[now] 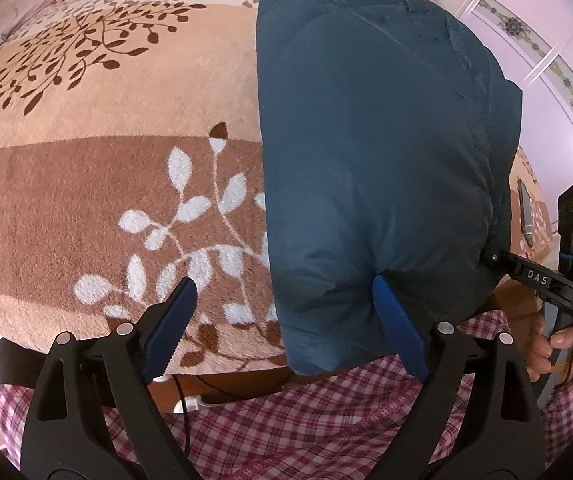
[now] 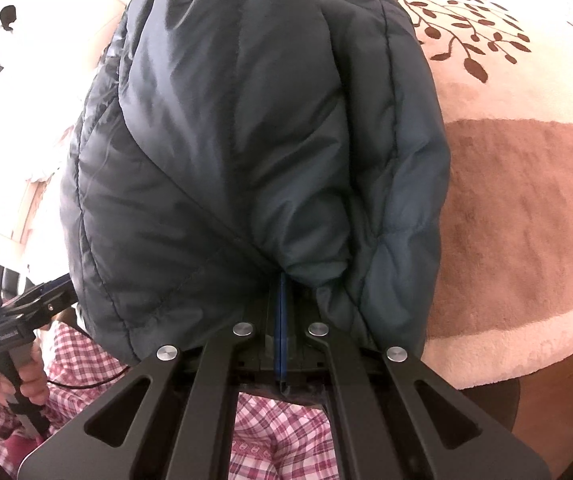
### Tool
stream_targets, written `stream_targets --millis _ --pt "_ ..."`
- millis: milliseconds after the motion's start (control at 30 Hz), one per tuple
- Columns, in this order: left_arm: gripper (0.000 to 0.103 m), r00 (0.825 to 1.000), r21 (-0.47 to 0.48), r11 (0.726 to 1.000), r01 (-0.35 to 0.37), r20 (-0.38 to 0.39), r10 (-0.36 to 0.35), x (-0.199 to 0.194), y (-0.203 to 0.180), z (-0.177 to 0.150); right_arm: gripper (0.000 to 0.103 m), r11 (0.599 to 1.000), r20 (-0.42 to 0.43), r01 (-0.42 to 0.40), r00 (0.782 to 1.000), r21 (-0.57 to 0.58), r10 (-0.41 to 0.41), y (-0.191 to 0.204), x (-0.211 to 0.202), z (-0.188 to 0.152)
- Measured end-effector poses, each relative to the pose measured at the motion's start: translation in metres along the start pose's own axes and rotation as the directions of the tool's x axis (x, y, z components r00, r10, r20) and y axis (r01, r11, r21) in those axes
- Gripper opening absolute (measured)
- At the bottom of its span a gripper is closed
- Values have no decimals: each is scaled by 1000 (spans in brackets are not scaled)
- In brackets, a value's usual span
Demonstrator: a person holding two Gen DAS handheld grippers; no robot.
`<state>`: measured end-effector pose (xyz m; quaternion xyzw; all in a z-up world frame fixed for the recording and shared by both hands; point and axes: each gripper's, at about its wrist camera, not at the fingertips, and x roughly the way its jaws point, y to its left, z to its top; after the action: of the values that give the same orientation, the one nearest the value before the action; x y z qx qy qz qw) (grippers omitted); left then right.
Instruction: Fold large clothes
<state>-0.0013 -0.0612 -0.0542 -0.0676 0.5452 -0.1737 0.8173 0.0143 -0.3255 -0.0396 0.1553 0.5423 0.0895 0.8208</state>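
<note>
Nearest the person's checked trousers [image 1: 326, 412], two tools work on one padded jacket [image 1: 378, 152]. The left tool [image 1: 286, 324] has its two blue fingers [image 1: 172, 320] spread wide apart, the right-hand one touching the jacket's near edge. The right tool [image 2: 281, 320] has its fingers pressed together, clamped on a bunched fold of the jacket's near end. The jacket lies doubled over along the bed, on one fleecy blanket [image 1: 98, 200] patterned with leafy branches. Beyond stands one pale wardrobe [image 1: 546, 40].
</note>
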Motion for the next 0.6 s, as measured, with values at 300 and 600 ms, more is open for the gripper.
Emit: stream_targets --millis 300,600 --pt "91 1000 8 1000 -16 15 16 -4 -3 -2 0 1000 1 5 1000 0 -5 0 0 0" --pt "90 999 12 1000 -29 24 29 -6 -6 -2 0 1000 2 23 1000 -4 -23 2 -1 0"
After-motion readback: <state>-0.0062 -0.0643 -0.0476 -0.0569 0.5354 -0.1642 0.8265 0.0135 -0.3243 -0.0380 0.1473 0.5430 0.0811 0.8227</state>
